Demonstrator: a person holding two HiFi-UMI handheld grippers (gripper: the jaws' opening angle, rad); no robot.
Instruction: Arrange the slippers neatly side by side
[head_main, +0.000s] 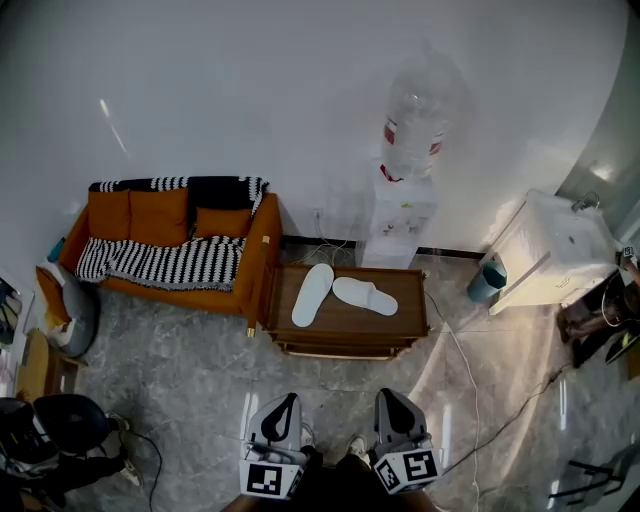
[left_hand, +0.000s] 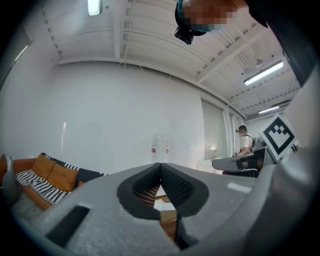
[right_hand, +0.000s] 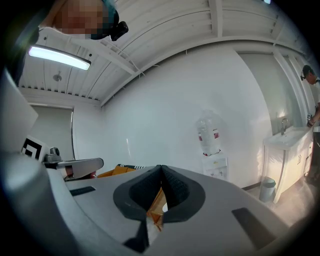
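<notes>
Now, left slipper (head_main: 312, 294) lengthwise toward wall (head_main: 250, 90), right slipper (head_main: 364, 295) angled crosswise.

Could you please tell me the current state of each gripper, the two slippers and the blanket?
Left gripper: shut, empty.
Right gripper: shut, empty.
Left slipper: flat on the wooden table, lengthwise towards the wall.
Right slipper: flat on the same table, angled across, not parallel to the left one.
Blanket: draped over the sofa.
</notes>
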